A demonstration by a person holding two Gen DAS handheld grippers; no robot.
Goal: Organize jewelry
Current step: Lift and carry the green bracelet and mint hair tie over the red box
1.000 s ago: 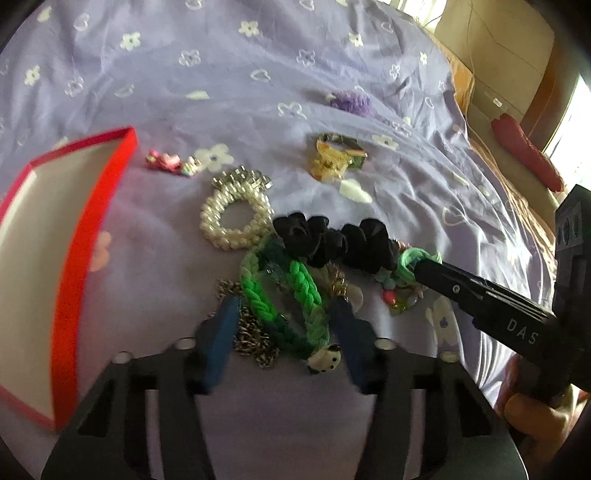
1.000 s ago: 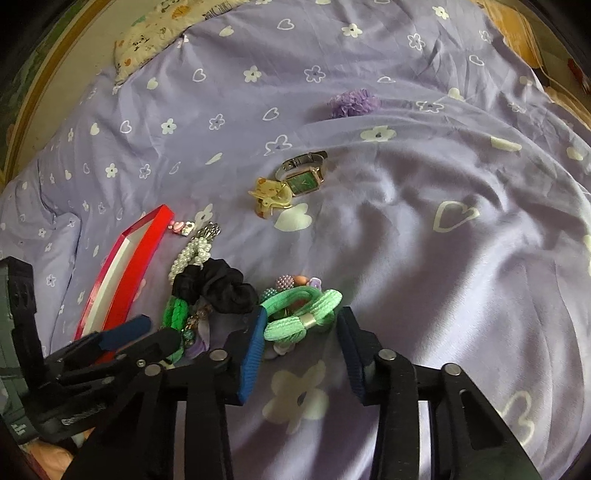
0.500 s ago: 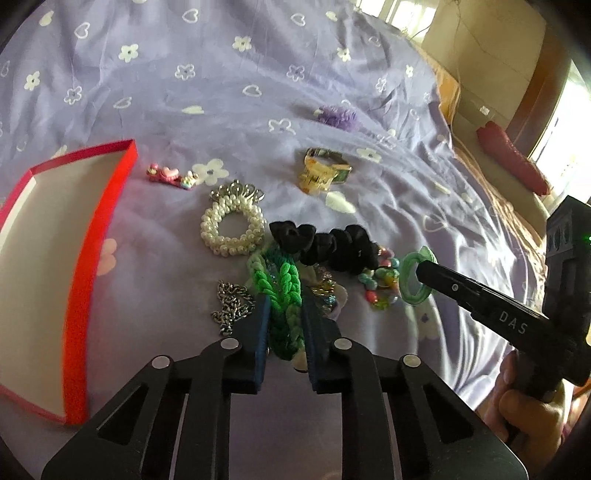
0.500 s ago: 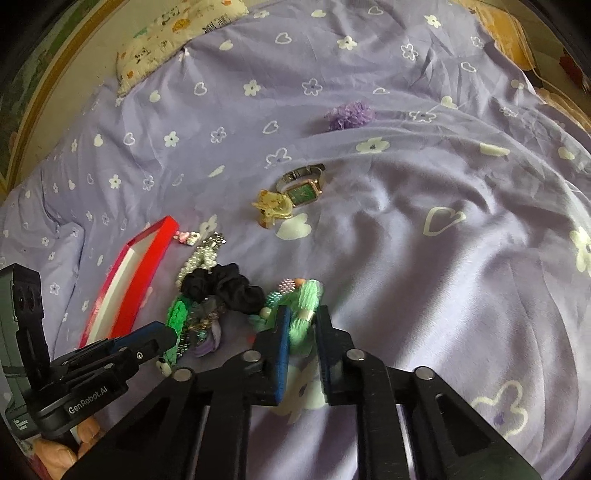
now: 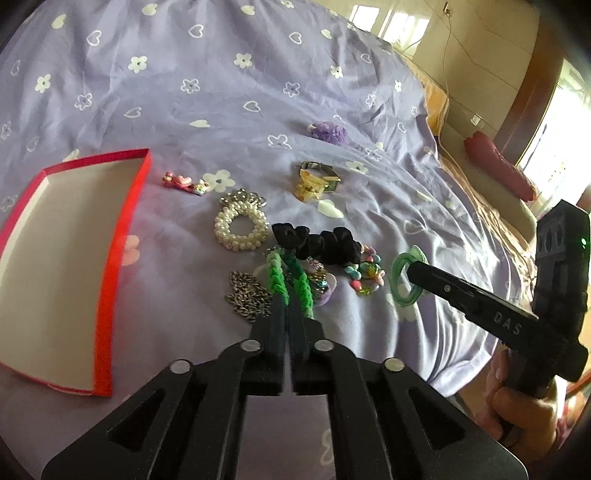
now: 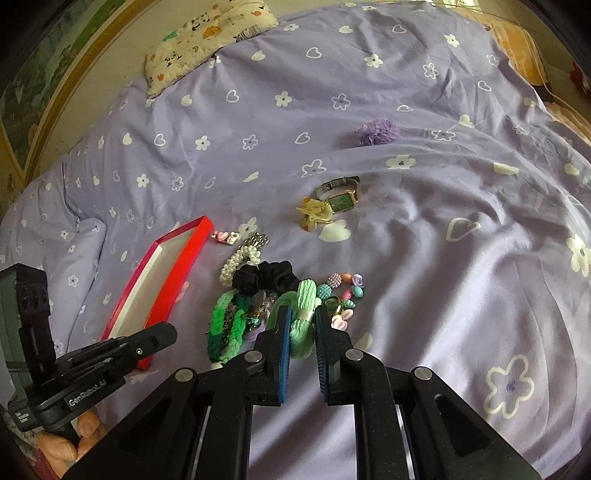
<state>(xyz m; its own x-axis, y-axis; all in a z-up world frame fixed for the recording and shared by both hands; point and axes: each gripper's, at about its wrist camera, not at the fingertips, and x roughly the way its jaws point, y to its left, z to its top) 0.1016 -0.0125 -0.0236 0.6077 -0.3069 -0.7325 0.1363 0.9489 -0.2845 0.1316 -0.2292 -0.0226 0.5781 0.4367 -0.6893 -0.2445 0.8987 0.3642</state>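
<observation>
Jewelry lies in a heap on a purple bedspread. My left gripper is shut on the braided green bracelet at the heap's near side; it also shows in the right wrist view. My right gripper is shut on the light green hair tie, seen at its tip in the left wrist view. A red box with a white inside lies open to the left. A pearl bracelet, black scrunchie, silver chain and bead bracelet lie around.
Farther back lie a pink charm clip, a yellow clip with a green-faced watch and a purple scrunchie. A patterned pillow is at the bed's far end. A red cushion lies off to the right.
Both grippers were open a second ago. The left closed on the green braided bracelet, the right on the light green hair tie; both have drawn back and up a little.
</observation>
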